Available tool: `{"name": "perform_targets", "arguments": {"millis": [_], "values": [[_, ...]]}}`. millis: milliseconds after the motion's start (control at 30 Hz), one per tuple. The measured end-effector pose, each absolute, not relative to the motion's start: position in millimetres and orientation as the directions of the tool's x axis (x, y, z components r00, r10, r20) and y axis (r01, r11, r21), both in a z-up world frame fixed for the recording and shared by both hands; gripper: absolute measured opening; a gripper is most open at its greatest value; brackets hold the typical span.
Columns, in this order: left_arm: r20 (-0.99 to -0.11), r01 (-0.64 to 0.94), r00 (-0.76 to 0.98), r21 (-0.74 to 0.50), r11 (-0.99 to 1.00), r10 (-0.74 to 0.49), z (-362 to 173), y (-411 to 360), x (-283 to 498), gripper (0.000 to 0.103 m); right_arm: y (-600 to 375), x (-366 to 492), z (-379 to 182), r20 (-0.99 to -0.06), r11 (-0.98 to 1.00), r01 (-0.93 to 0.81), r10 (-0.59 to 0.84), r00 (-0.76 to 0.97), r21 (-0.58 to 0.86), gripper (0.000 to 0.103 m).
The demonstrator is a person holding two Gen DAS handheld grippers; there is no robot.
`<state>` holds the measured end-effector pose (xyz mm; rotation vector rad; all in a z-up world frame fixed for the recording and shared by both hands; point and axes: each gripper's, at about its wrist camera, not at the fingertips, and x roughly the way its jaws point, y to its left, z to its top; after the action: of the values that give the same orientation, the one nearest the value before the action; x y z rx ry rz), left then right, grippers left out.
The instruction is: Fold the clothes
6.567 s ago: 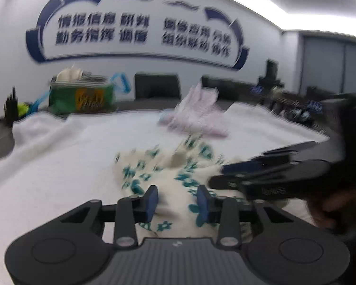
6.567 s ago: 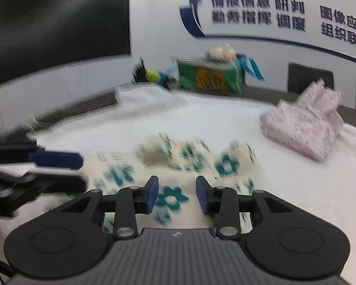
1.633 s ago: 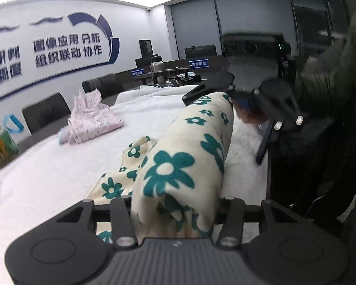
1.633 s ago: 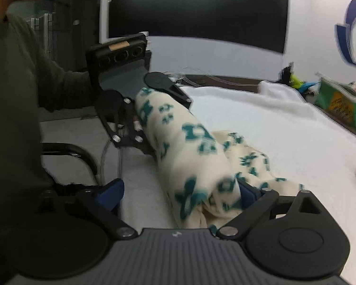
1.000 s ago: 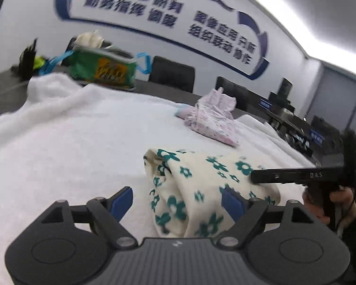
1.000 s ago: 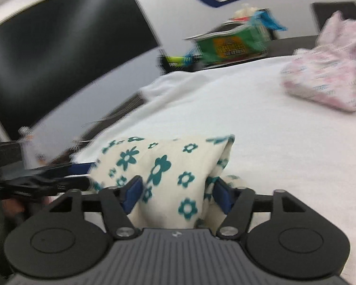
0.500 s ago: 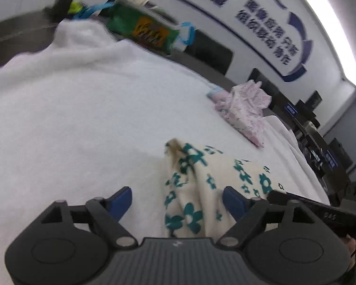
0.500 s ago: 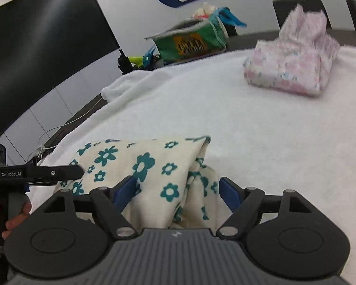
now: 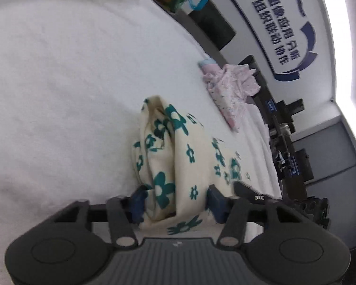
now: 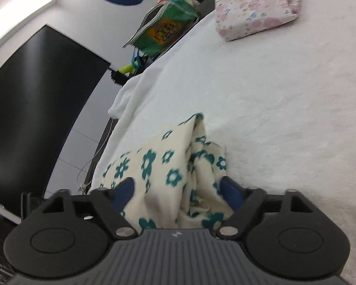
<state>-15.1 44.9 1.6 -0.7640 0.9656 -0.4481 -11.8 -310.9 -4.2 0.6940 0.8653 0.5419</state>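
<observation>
My left gripper [image 9: 175,201] and right gripper [image 10: 178,191] each straddle an end of the folded cream floral garment [image 9: 178,156], fingers spread wide. It lies on the white-covered counter [image 9: 59,83]; a pink folded garment [image 10: 256,7] sits at 1 o'clock.

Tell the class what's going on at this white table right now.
A person is folding clothes with two hand-held grippers. The cream garment with teal flowers lies bunched on the white towel-covered table. The left gripper and the right gripper each straddle one end of it, jaws apart with cloth between them. A pink floral garment already sits folded farther back, near a green bag.
</observation>
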Motion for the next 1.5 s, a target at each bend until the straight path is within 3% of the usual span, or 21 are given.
{"name": "perform_targets", "arguments": {"millis": [33, 67, 167, 500, 667, 1067, 1500], "values": [[-0.555, 0.014, 0.517, -0.756, 0.654, -0.652, 2.4, 45.6, -16.6, 0.039, -308.8, -14.2, -3.1, -0.496, 0.666, -0.162, 0.674, 0.548, 0.728, 0.048], [-0.545, 0.015, 0.525, -0.762, 0.647, -0.654, 3.2, 46.5, -17.8, 0.034, -306.7, -16.5, -2.0, -0.495, 0.674, -0.173, 0.669, 0.554, 0.719, 0.036], [-0.519, 0.039, 0.555, -0.764, 0.644, -0.650, 12.8, 48.9, -18.6, 0.029, -301.2, -21.4, 3.8, -0.482, 0.685, -0.207, 0.664, 0.572, 0.699, 0.028], [-0.420, 0.162, 0.676, -0.717, 0.678, -0.606, 99.7, 74.5, 37.7, 0.029, -279.2, 20.9, 73.7, -0.337, 0.666, -0.334, 0.669, 0.662, 0.667, 0.027], [-0.394, 0.199, 0.692, -0.701, 0.685, -0.604, 121.4, 90.3, 89.2, 0.029, -262.6, 69.6, 105.0, -0.307, 0.691, -0.343, 0.635, 0.709, 0.637, 0.027], [-0.431, 0.184, 0.680, -0.683, 0.707, -0.594, 89.7, 121.2, 184.0, 0.029, -230.2, 162.8, 87.3, -0.366, 0.726, -0.293, 0.600, 0.711, 0.622, 0.027], [-0.446, 0.144, 0.685, -0.692, 0.708, -0.575, 34.0, 140.1, 218.1, 0.029, -207.1, 210.5, 36.9, -0.443, 0.747, -0.263, 0.597, 0.668, 0.610, 0.027]]}}
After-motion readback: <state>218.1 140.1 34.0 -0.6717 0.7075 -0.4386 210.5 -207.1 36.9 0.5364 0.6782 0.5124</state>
